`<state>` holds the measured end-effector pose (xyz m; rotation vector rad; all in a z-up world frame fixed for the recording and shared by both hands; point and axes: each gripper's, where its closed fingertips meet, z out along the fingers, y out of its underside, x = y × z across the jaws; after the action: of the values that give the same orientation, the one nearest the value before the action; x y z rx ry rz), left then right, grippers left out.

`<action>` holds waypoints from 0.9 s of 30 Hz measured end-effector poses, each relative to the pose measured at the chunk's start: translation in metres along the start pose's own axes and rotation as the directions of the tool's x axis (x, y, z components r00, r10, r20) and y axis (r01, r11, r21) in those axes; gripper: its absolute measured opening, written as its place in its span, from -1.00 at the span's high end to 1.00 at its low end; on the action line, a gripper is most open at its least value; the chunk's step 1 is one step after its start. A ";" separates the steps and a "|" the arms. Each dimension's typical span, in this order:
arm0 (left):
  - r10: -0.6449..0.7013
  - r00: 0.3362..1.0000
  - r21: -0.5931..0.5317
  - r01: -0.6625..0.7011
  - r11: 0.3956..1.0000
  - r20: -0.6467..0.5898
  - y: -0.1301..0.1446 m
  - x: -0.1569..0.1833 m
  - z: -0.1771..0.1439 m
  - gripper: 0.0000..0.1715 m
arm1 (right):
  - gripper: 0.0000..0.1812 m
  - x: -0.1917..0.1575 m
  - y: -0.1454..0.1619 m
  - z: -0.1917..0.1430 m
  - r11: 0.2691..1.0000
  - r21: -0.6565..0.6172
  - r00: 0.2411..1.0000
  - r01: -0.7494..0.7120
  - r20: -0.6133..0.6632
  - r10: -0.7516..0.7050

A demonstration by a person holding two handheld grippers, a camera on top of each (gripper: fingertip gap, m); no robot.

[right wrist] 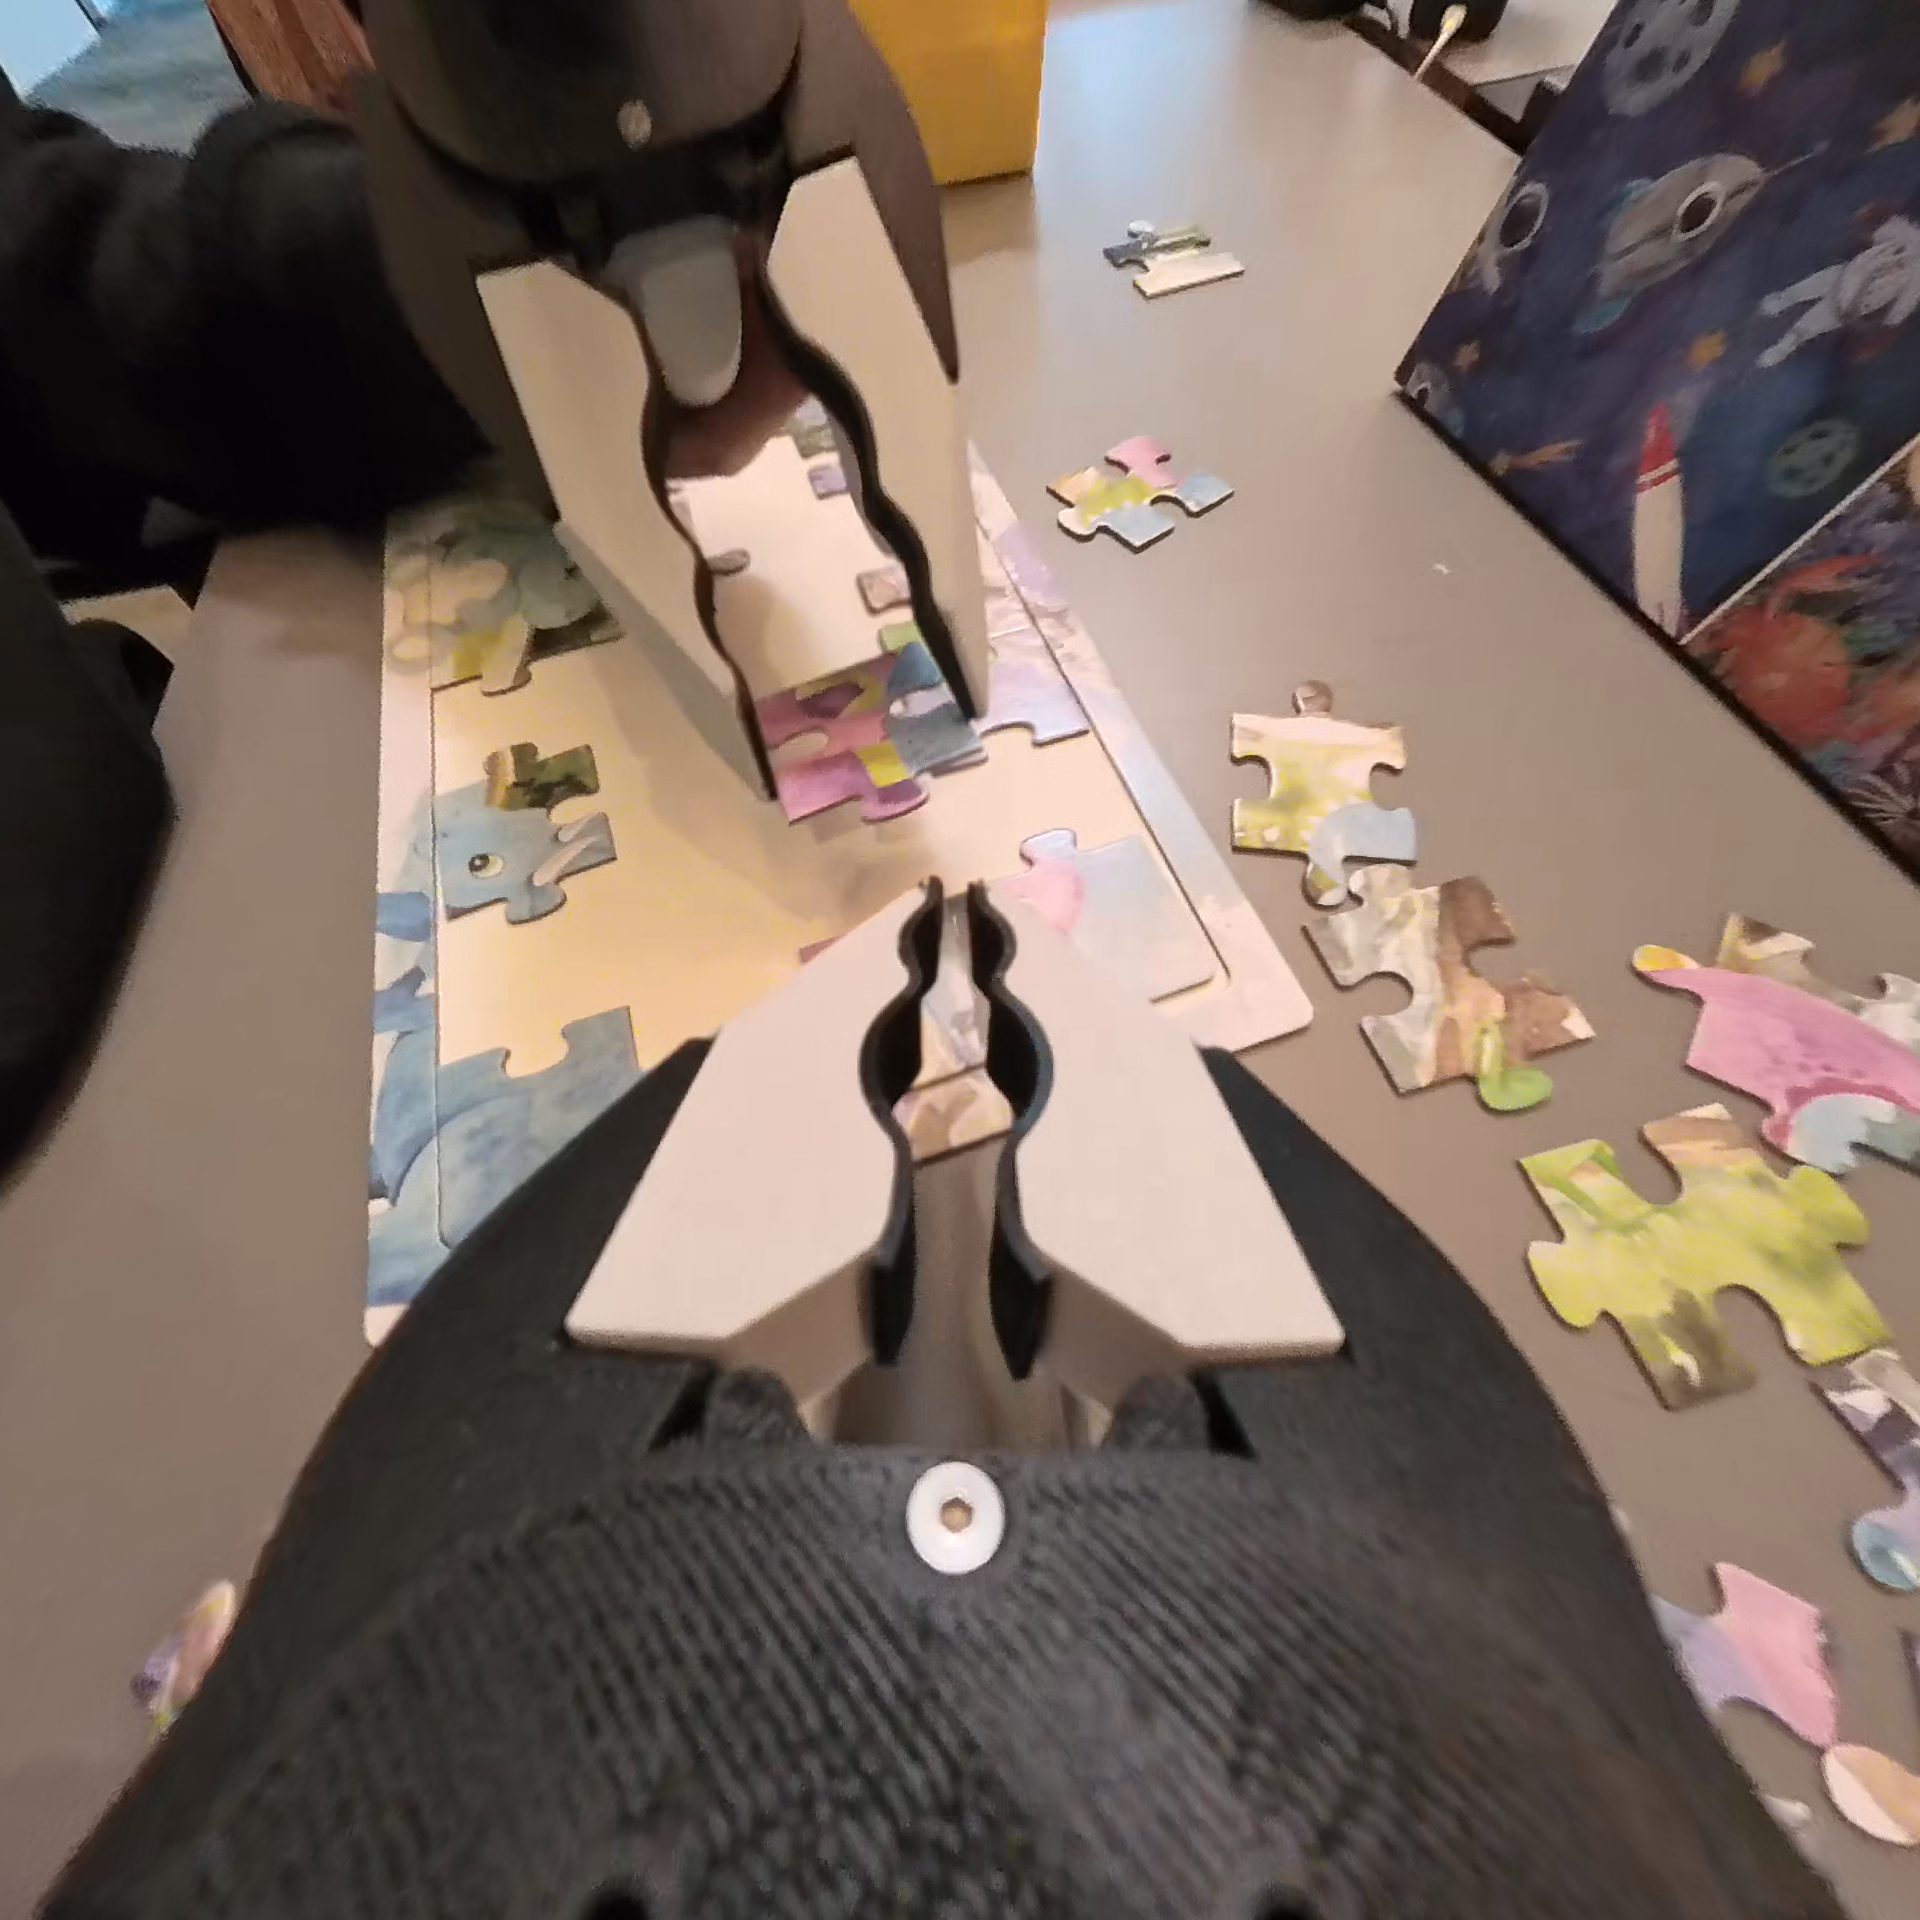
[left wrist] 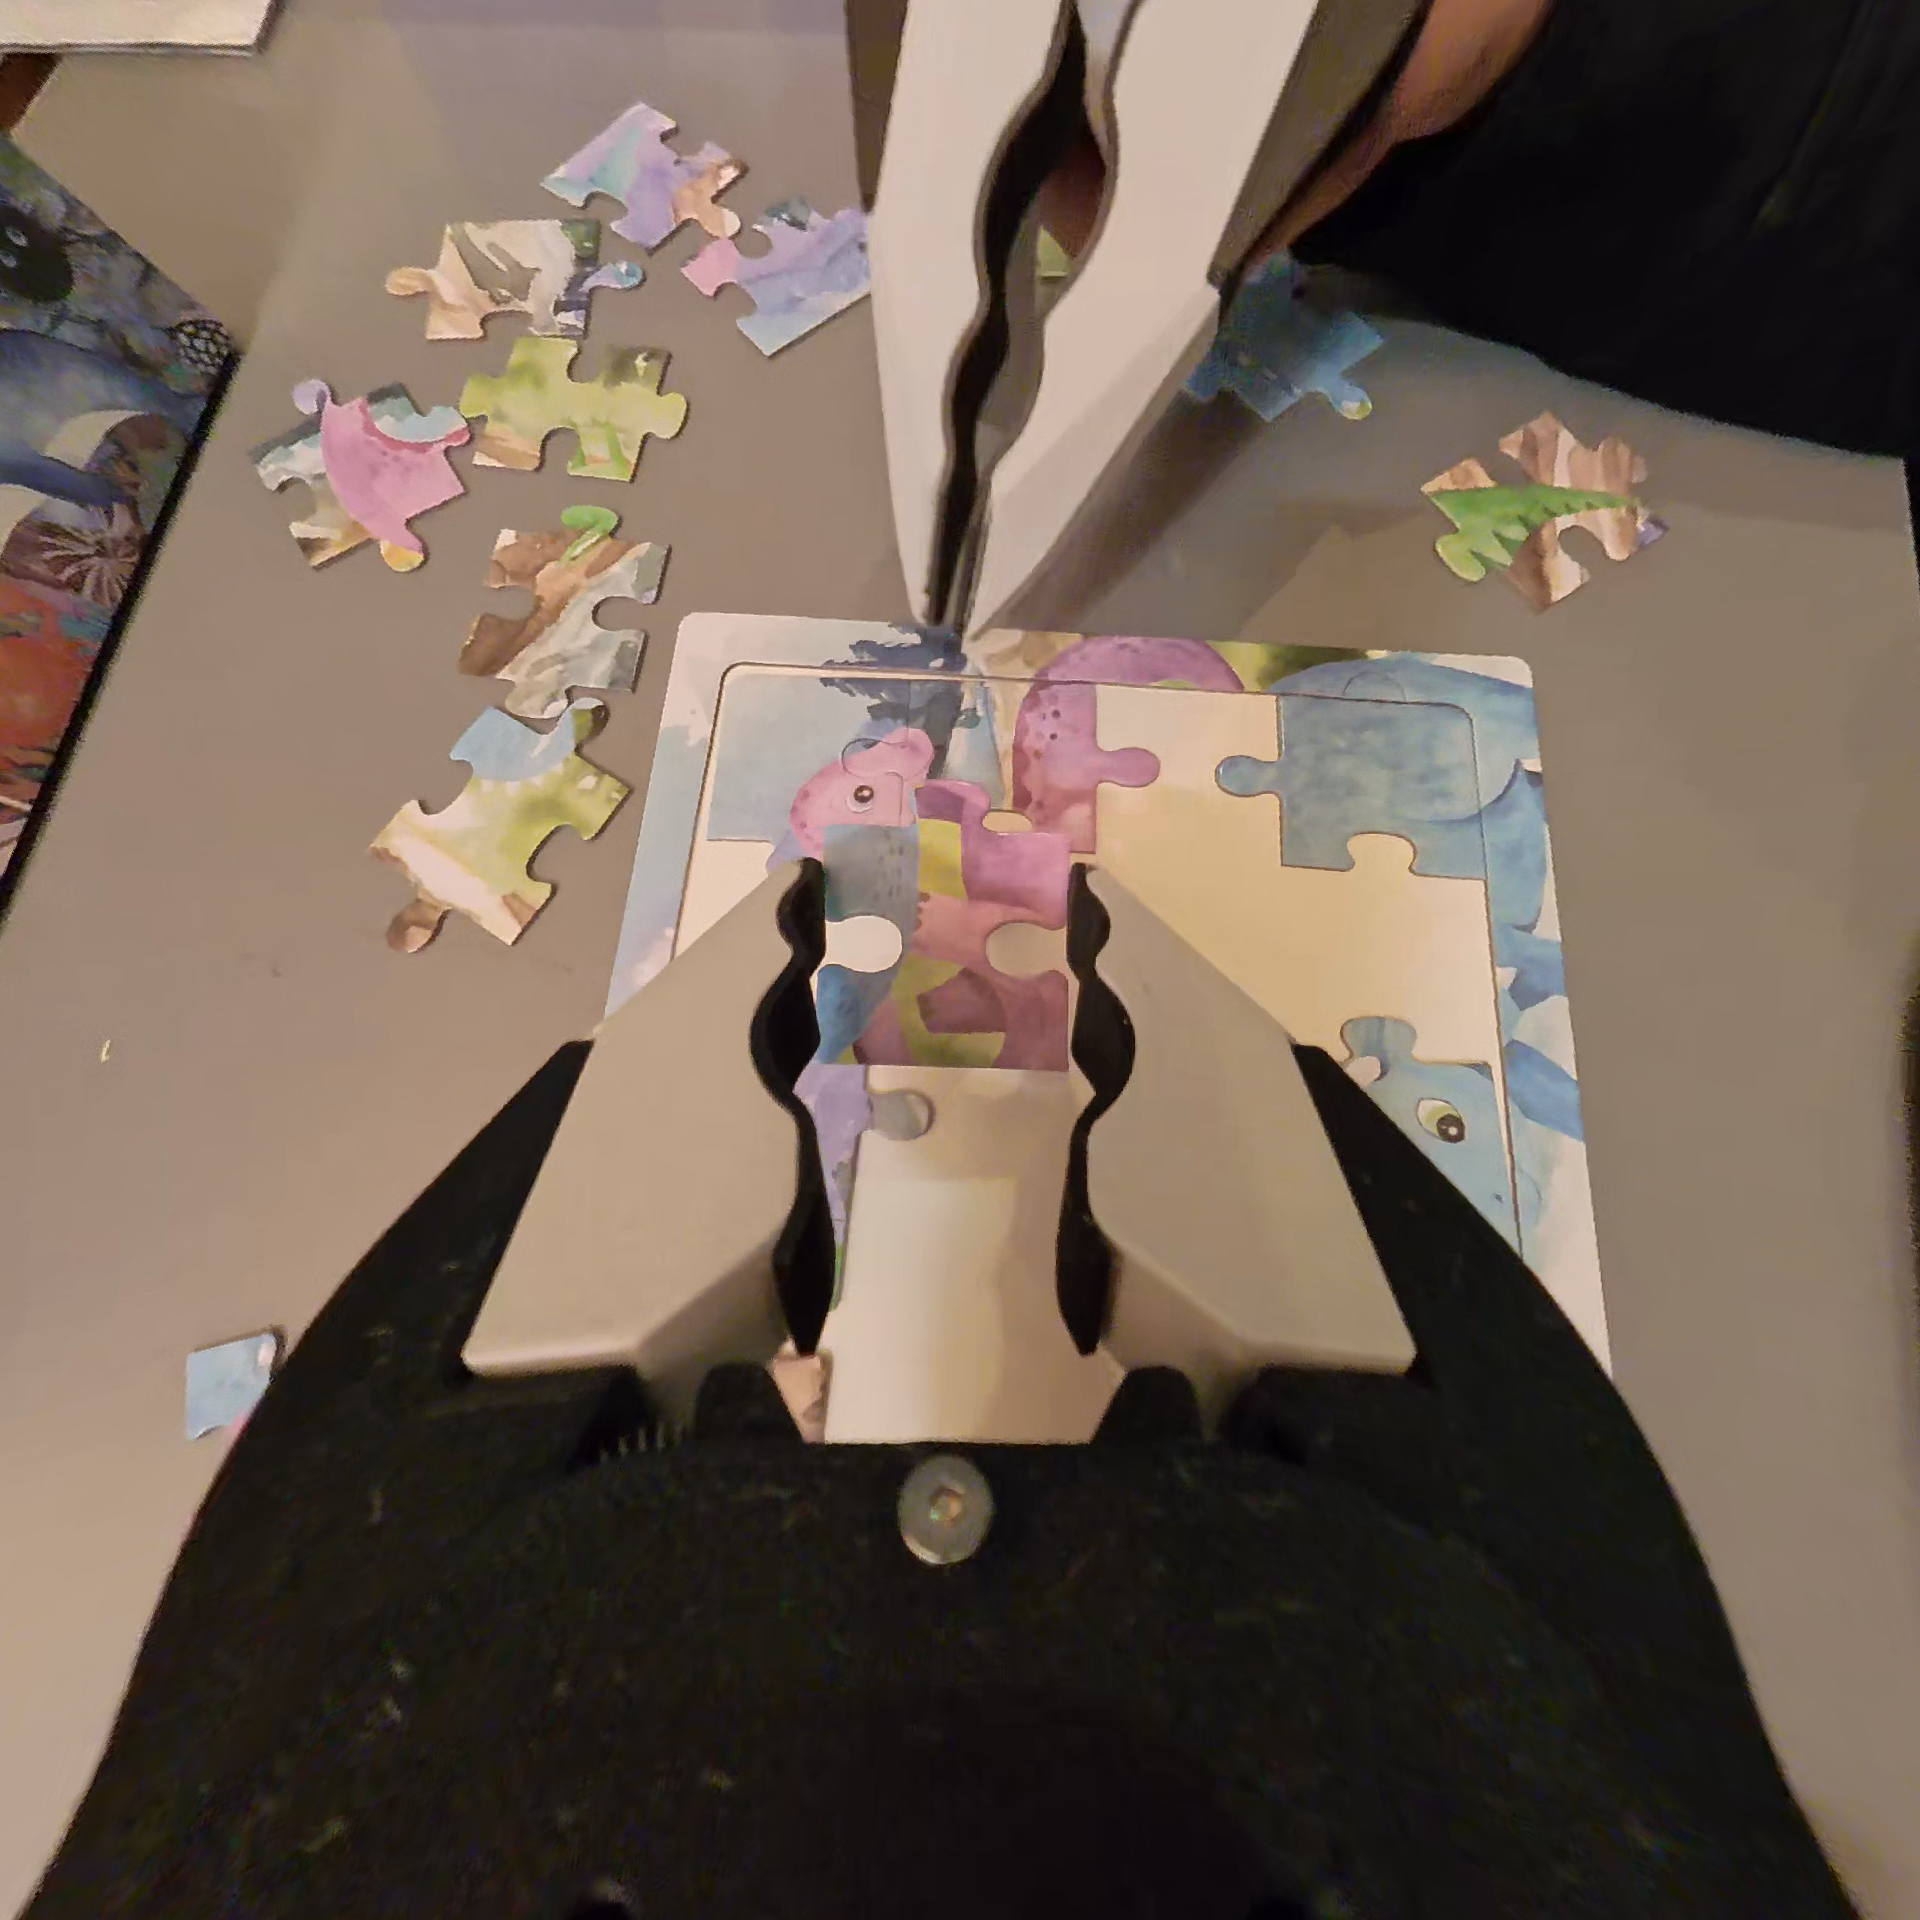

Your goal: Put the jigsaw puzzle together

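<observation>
Left gripper (left wrist: 945, 873) angled steeply down over the puzzle tray (left wrist: 1455, 935), frame centre; its fingers clamped on the side edges of a purple, yellow and blue puzzle piece (left wrist: 940, 935). Piece held about flat, just above or on the tray's bare cream bed; contact can't be told. Its long axis runs up-down in the left wrist view, one knob pointing to the far edge, sockets on both sides.

Right gripper (right wrist: 954, 888) lower centre of its view, tips low over the tray's near edge; jaws nearly together with a thin slit between them, nothing seen held. In the left wrist view it comes down from the top, tips at the tray's far border.

Tray: flat glossy card, rounded corners, printed watercolour border, a few pieces already seated, among them blue ones (left wrist: 1382, 779) at right.

Loose pieces (left wrist: 571, 410) scattered upper left on the matte grey table (left wrist: 208, 1091): thick card, interlocking knobs, pastel prints. Gripper fingers pale, with black wavy inner pads (left wrist: 1091, 987); bodies rough black. Dark printed box (right wrist: 1714, 312) upper right of right wrist view.
</observation>
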<state>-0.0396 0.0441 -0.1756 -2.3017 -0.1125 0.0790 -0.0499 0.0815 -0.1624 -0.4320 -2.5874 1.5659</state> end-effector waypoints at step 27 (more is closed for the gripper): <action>0.165 0.986 0.063 -0.165 0.984 0.018 -0.016 0.021 0.005 0.47 | 0.79 -0.028 -0.003 0.013 0.993 0.010 0.971 -0.122 0.208 0.117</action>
<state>-0.0197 0.0604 -0.1673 -2.2428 0.0738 0.1796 -0.0261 0.0612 -0.1636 -0.4534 -2.7387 1.7659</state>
